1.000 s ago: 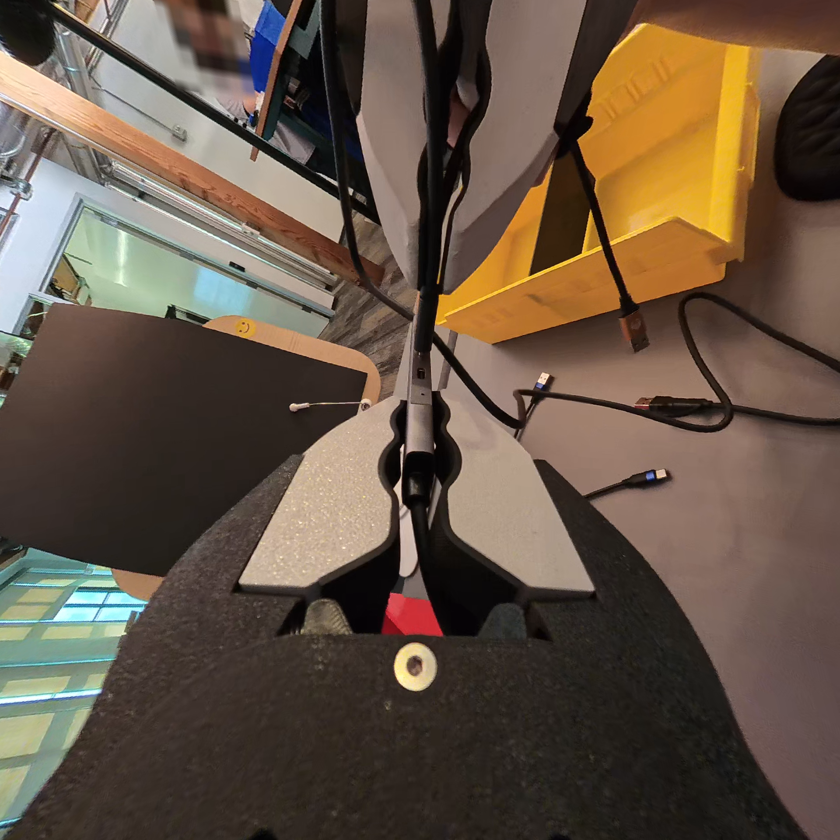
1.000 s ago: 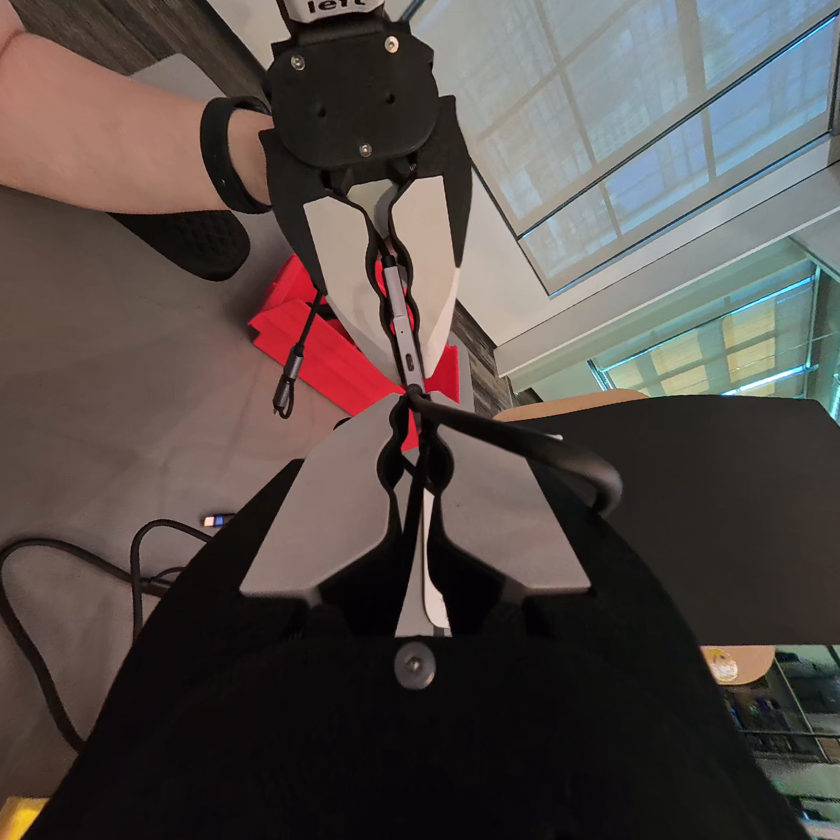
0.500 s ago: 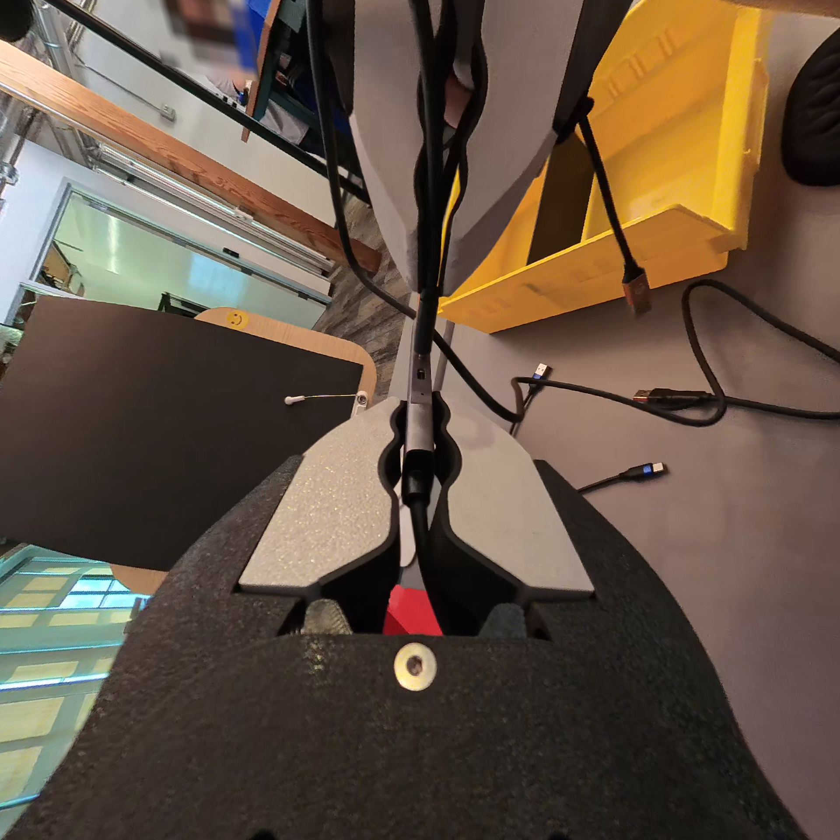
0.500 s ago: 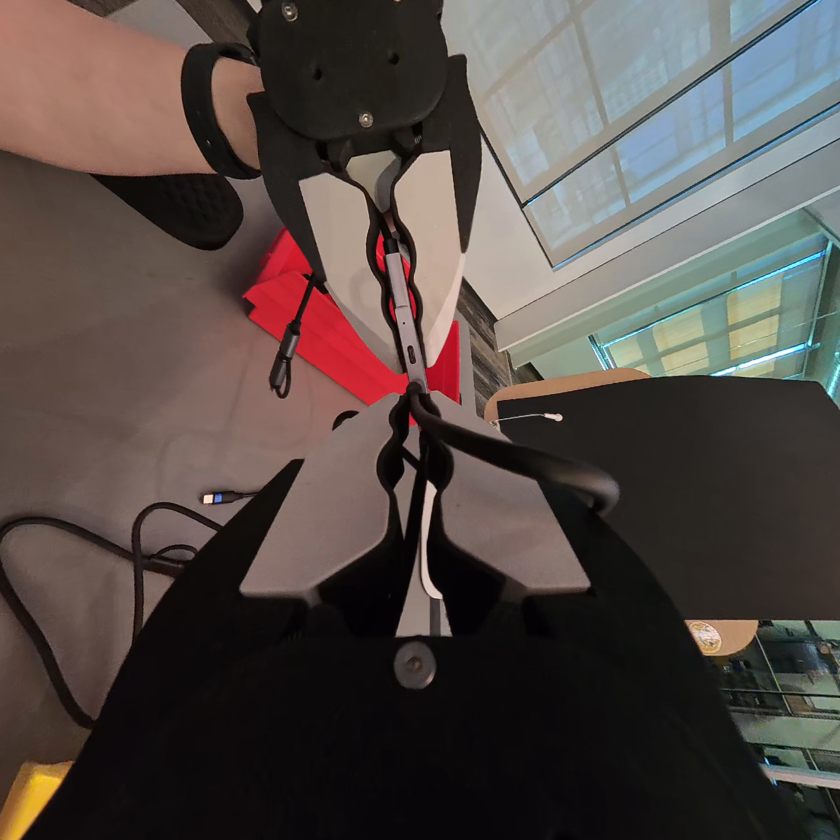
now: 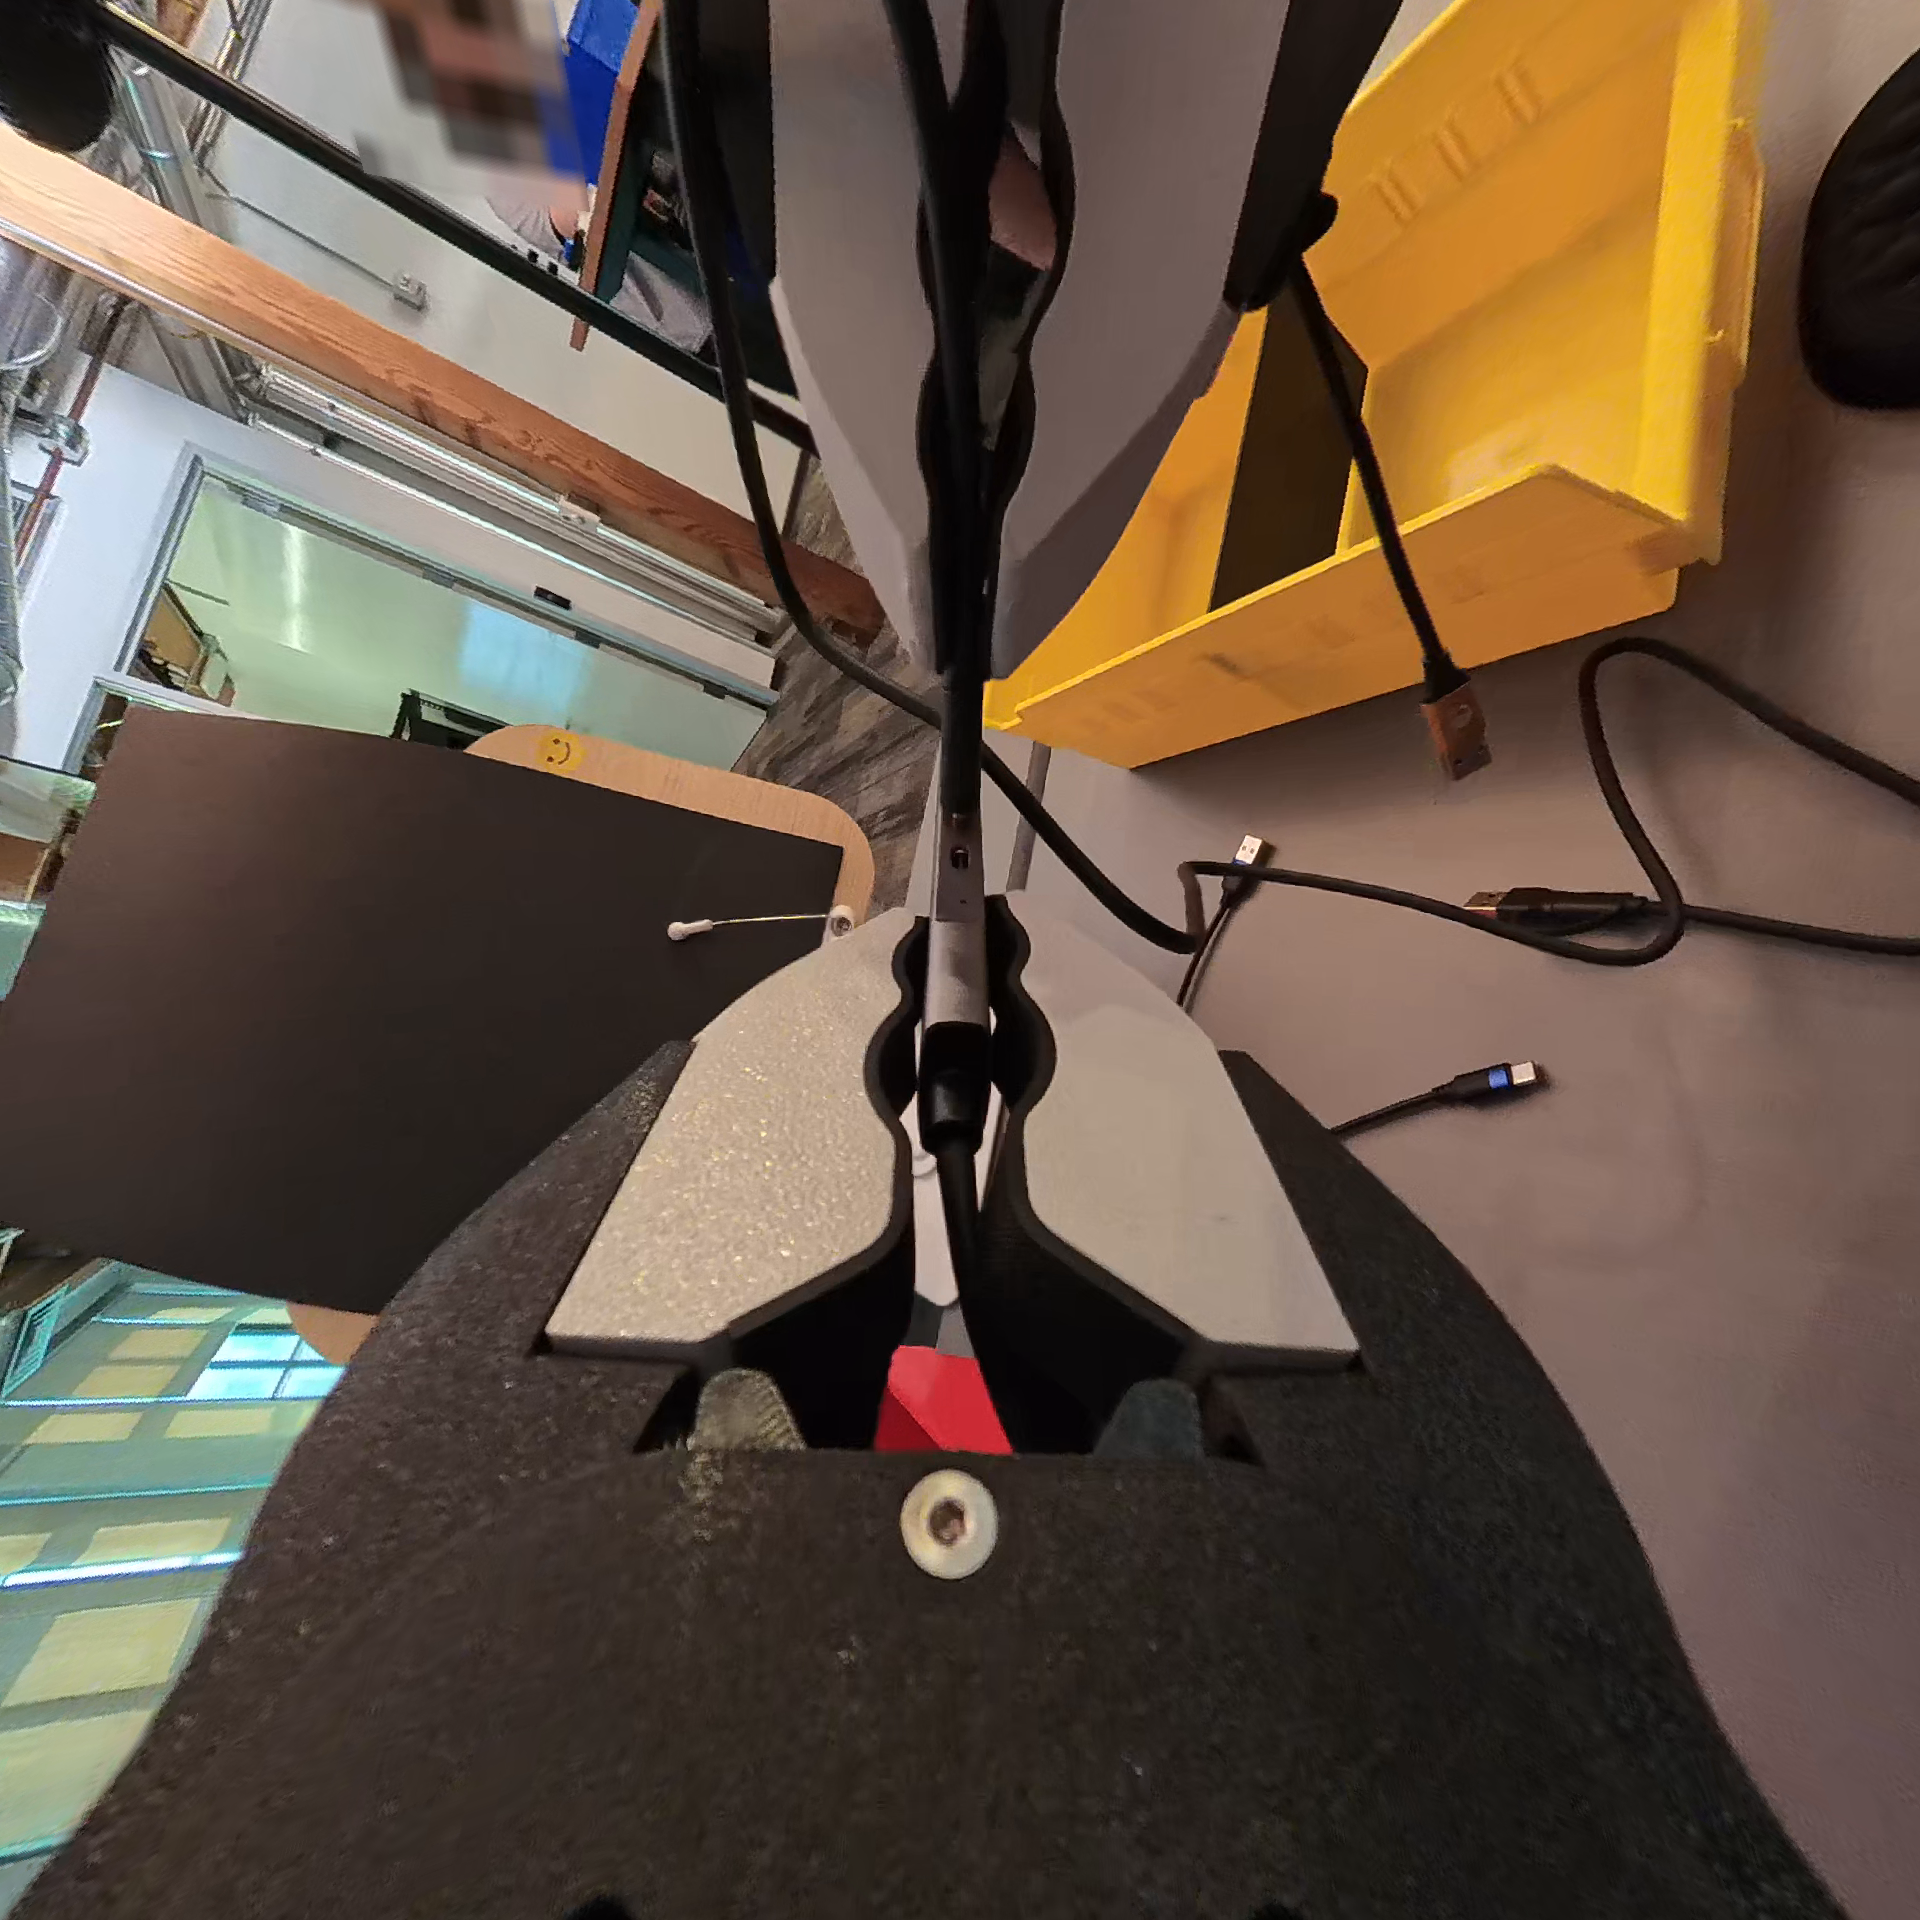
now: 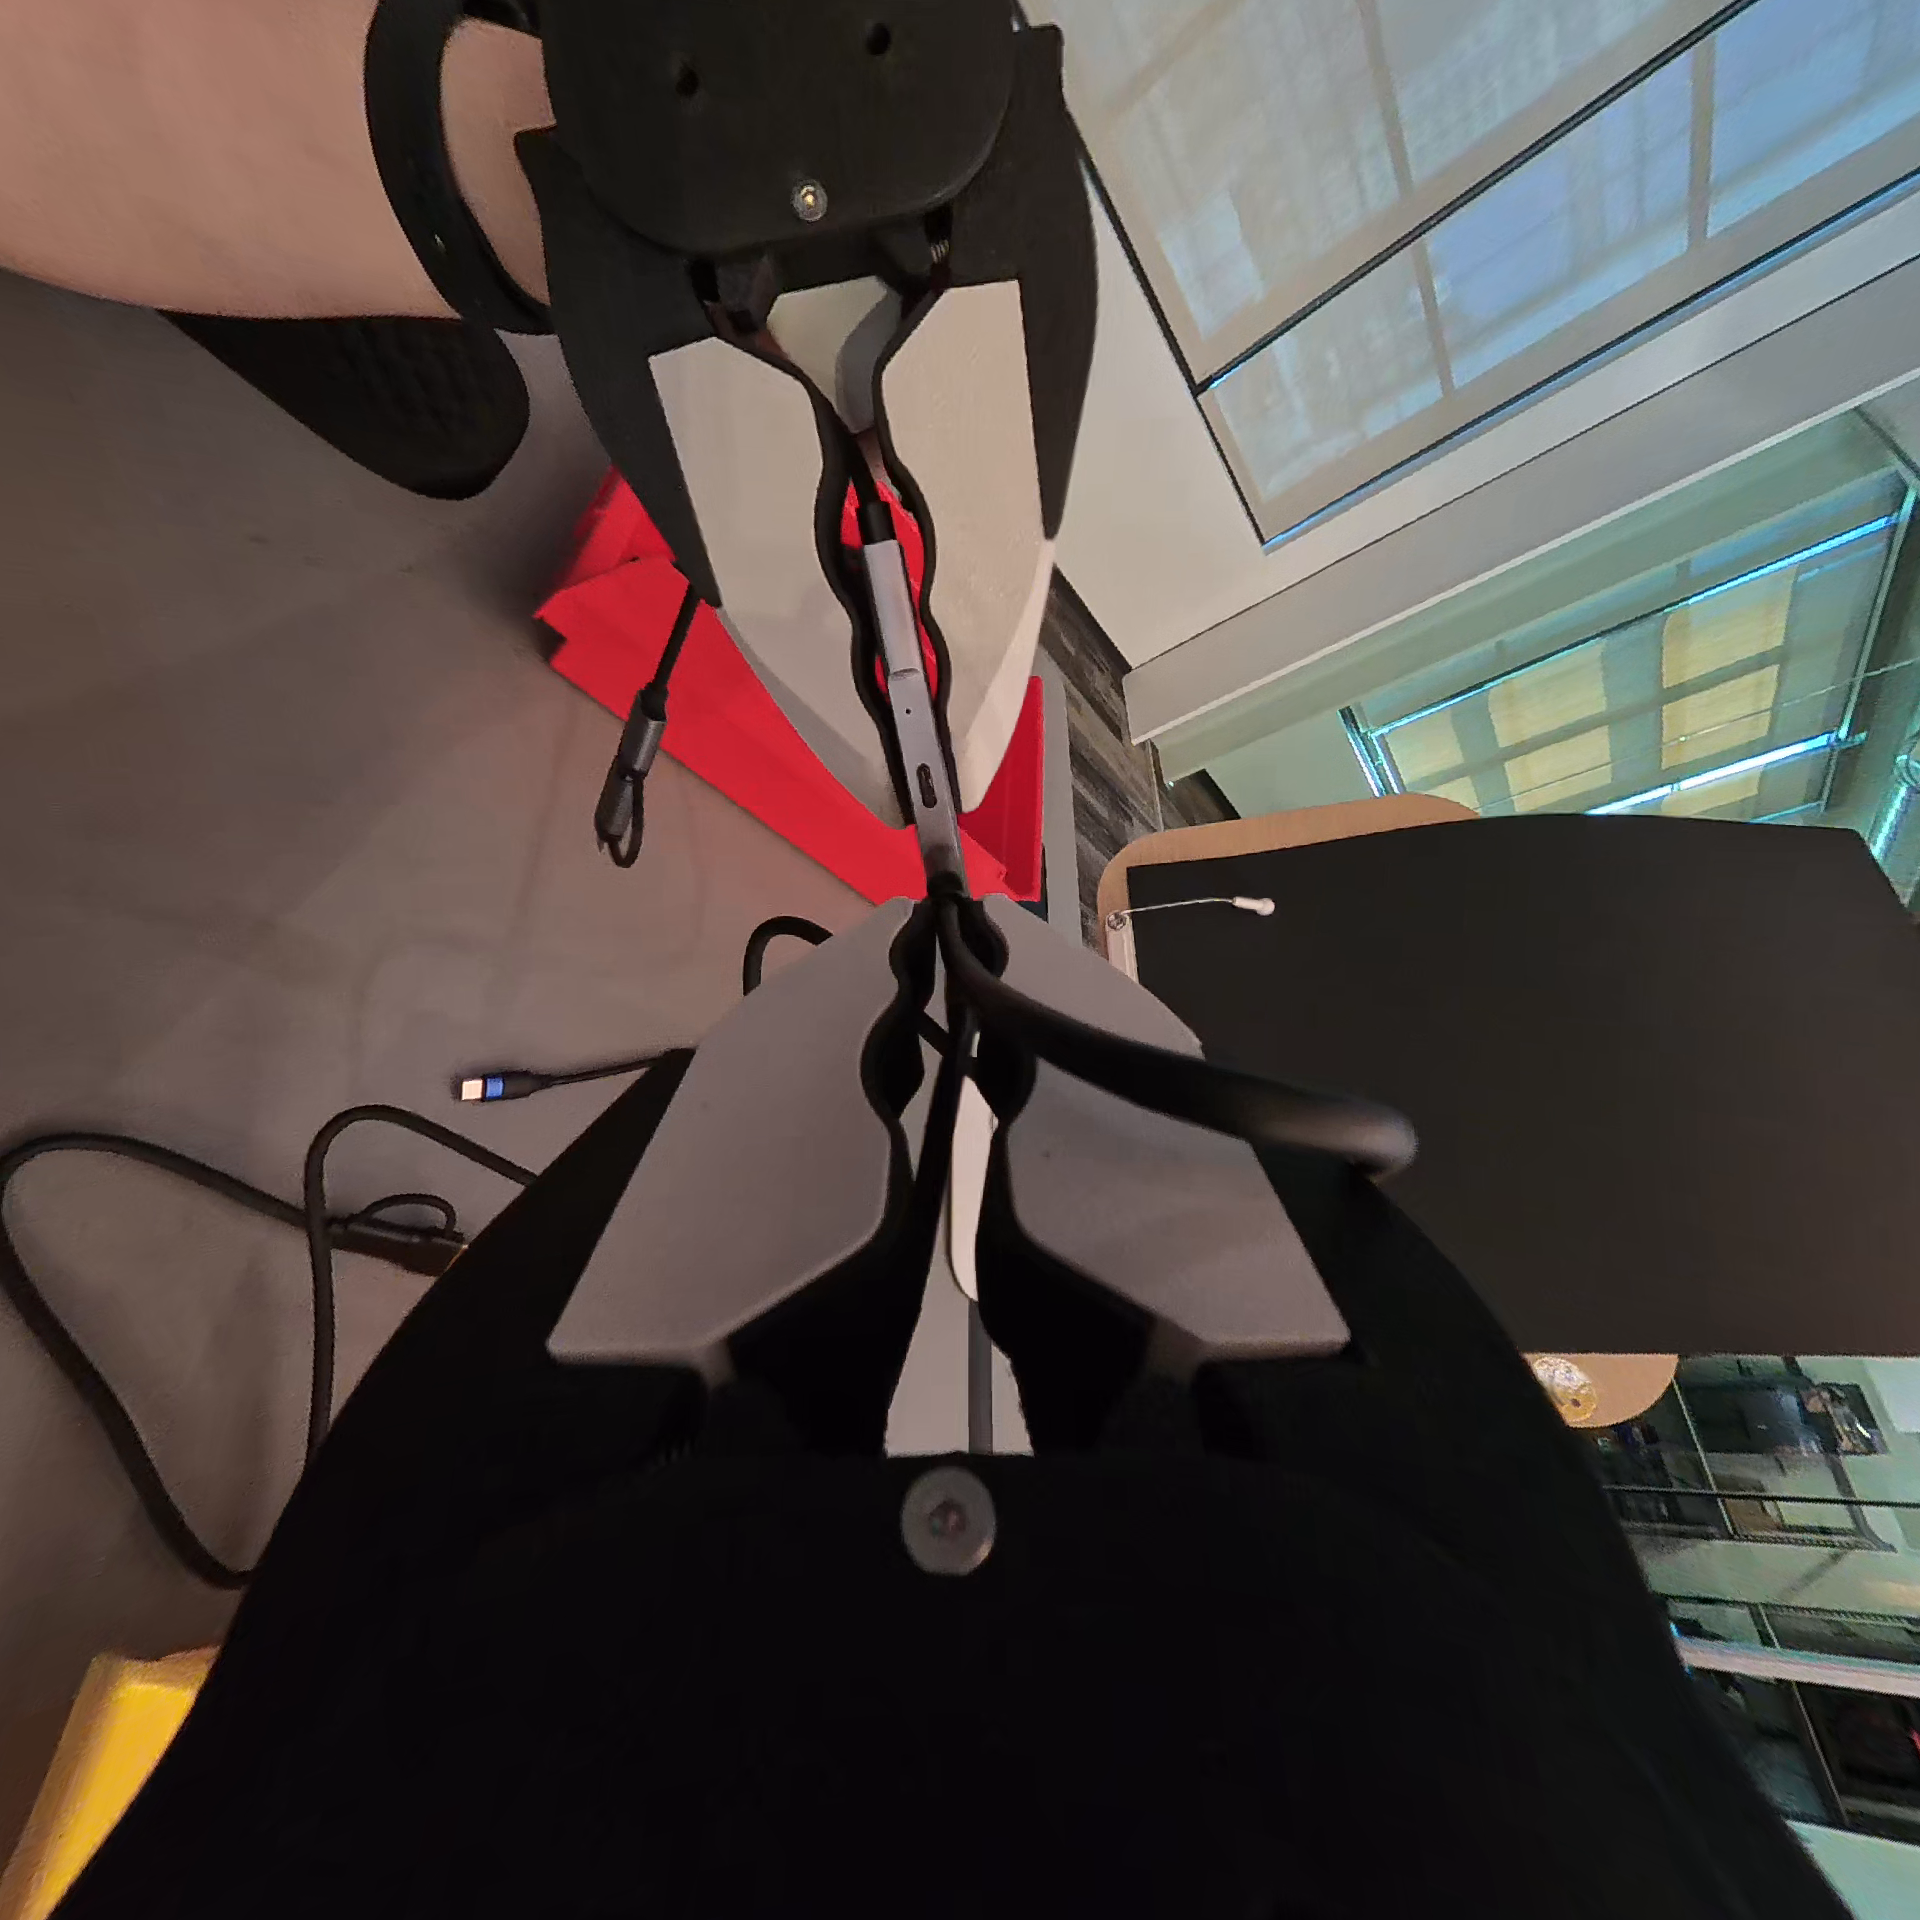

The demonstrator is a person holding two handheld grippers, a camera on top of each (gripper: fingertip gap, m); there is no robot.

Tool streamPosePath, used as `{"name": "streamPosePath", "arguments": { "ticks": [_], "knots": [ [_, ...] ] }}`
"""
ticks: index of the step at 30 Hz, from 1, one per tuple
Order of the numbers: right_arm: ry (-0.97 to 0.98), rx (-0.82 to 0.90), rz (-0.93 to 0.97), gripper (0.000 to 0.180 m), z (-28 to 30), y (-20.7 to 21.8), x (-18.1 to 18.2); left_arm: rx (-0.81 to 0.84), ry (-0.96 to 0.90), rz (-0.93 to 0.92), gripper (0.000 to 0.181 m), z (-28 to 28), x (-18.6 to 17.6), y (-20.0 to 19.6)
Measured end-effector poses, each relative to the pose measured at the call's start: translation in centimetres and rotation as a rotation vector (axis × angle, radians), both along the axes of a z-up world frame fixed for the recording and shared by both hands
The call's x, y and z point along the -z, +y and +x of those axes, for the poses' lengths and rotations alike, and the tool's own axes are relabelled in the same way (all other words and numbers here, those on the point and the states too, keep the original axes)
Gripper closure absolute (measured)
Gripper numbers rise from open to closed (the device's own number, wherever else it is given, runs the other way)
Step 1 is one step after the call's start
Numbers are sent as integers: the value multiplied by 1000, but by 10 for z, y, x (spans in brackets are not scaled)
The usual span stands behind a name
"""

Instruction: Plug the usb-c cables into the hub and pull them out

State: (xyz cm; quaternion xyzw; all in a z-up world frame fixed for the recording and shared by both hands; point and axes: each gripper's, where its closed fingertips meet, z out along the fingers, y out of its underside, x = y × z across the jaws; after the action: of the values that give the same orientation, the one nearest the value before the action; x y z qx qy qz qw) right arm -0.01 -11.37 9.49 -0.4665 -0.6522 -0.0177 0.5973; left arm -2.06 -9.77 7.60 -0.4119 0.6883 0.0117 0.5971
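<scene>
My left gripper [image 5: 961, 925] is shut on a slim grey hub [image 5: 954, 961], held edge-on above the grey table [image 5: 1662, 1351]. My right gripper [image 6: 940, 914] is shut on a black cable [image 6: 1226, 1096], tip to tip with the left gripper [image 6: 925, 810]. The cable's plug [image 5: 961, 779] meets the end of the hub [image 6: 902, 665]; how deep it sits is hidden. The right gripper [image 5: 961, 665] fills the top of the left wrist view. A grey connector [image 6: 634, 748] dangles on a short lead beside the left gripper. A brown plug [image 5: 1455, 727] hangs from the right gripper's side.
A yellow bin [image 5: 1455, 416] and a red bin [image 6: 727, 707] sit on the table. Loose black cables [image 5: 1621, 914] and a blue-tipped plug [image 5: 1496, 1081] lie there too. A black board [image 5: 364, 987] stands past the table edge. A black pad [image 6: 364, 395] lies by a person's forearm. Less than 4 cm separates the two grippers' tips.
The two grippers have drawn a little closer together, each looking larger in the other's view. Both stay shut, the plug still at the hub's end.
</scene>
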Motion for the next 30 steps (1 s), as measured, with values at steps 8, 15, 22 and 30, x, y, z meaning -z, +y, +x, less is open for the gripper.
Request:
{"name": "streamPosePath", "arguments": {
  "ticks": [8, 15, 22, 30],
  "knots": [
    [-8, 13, -11, 172, 0, 3, 3, -5, 3, -4, 173, 1, 3, 3],
    [12, 22, -63, 172, 3, 9, 6, -31, 18, -28, 172, 4, 7, 6],
    [110, 105, 62, 168, 5, 25, -13, -97, -73, -62, 172, -1, -5, 23],
    [341, 278, 50, 164, 29, 33, -52, -361, -282, 252, 172, -31, -47, 62]
  ]
}}
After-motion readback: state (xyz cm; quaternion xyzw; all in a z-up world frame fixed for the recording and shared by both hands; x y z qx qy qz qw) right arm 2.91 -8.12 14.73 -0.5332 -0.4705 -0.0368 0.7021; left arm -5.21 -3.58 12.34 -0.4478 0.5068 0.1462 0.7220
